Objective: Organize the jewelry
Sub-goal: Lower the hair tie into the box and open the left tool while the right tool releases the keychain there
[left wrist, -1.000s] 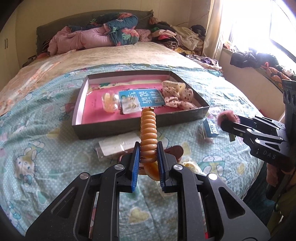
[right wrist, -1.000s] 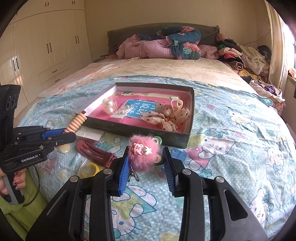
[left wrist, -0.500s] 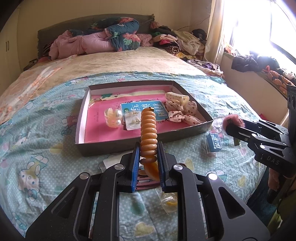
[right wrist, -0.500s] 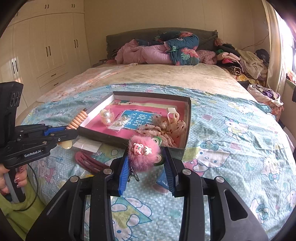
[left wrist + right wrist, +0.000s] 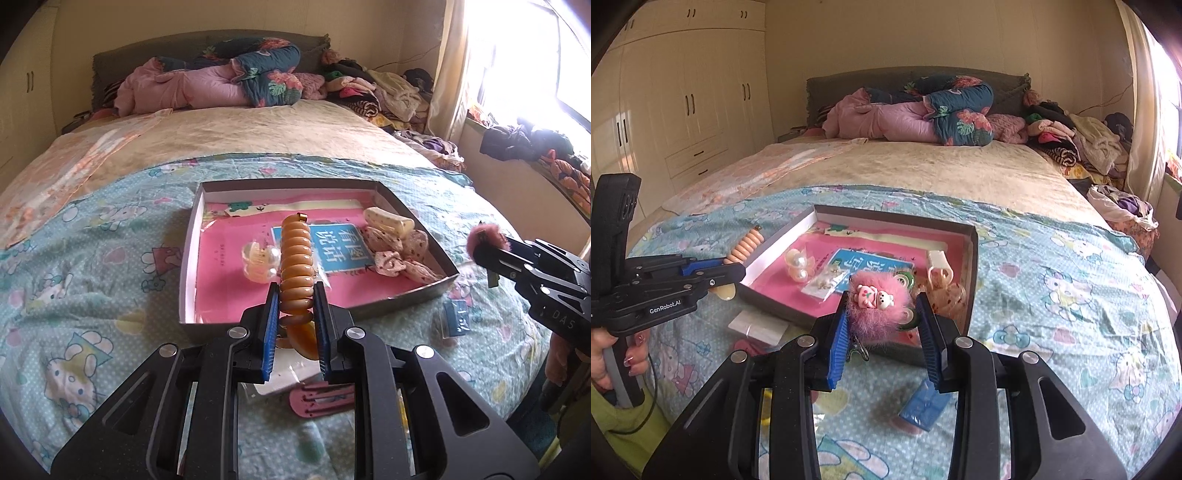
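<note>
The left gripper (image 5: 295,314) is clamped on an amber spiral hair tie (image 5: 296,266), its blue pads pressing the lower coils while the rest of the coil stands up ahead of the fingers, over the near edge of the shallow gray box (image 5: 406,295) on the bed. The right gripper (image 5: 882,325) is closed on a fluffy pink hair clip (image 5: 875,306) with small cartoon figures on its front, held above the box's near wall (image 5: 775,306). Inside the pink-lined box lie a clear pearl hair accessory (image 5: 798,264), a small packet of earrings (image 5: 823,284), a blue card with white characters (image 5: 340,247), cream hair clips (image 5: 938,264) and a dotted pink scrunchie (image 5: 391,258). Outside the box, on the cartoon-cat bedsheet (image 5: 1071,295), rest a dark pink barrette (image 5: 321,400) and a white packet (image 5: 759,325) near the left gripper, and a small blue packet (image 5: 925,404) just below the right gripper. A hand (image 5: 605,354) grips the left gripper's handle. Quilts (image 5: 923,114) and clothes are heaped at the head of the bed.
</note>
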Motion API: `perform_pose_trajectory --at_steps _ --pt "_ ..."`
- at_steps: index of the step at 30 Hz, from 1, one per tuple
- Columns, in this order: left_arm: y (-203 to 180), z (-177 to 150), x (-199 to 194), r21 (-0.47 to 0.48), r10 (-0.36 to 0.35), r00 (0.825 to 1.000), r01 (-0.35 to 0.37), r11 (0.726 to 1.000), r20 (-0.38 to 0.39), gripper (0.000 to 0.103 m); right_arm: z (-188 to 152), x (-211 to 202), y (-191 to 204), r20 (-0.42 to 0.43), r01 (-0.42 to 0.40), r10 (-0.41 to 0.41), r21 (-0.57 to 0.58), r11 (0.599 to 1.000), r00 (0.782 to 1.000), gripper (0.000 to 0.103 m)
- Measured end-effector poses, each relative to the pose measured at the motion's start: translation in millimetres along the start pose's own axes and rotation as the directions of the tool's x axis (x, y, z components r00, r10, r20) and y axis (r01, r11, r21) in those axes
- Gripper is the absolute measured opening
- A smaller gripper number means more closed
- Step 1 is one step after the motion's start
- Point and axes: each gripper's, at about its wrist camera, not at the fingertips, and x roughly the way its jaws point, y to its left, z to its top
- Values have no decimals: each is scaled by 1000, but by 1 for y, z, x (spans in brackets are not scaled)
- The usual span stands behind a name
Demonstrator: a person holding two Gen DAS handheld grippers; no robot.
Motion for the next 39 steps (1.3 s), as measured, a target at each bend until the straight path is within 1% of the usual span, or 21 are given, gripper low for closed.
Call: perform_pose_trajectory --at_steps 10,20,25,31,35,39 --pt "19 11 25 -15 54 998 -55 998 -17 11 22 30 1 4 5 -5 -12 1000 1000 33" --pt "39 15 56 -29 101 994 -103 994 -52 12 32 74 -7 -36 19 -19 1 1000 999 33" --pt "41 15 67 -32 117 991 -119 992 -62 12 33 98 -10 -74 23 -22 8 1000 997 33" --pt "45 14 77 -38 118 990 -121 992 -75 12 30 123 -10 -118 27 -26 11 1000 993 33" --pt "45 12 79 -31 117 991 -120 992 -71 12 26 136 -8 -142 31 -29 9 999 989 33" --pt "45 12 79 -23 118 991 -120 993 -68 15 20 143 -5 -160 36 -34 6 999 987 34"
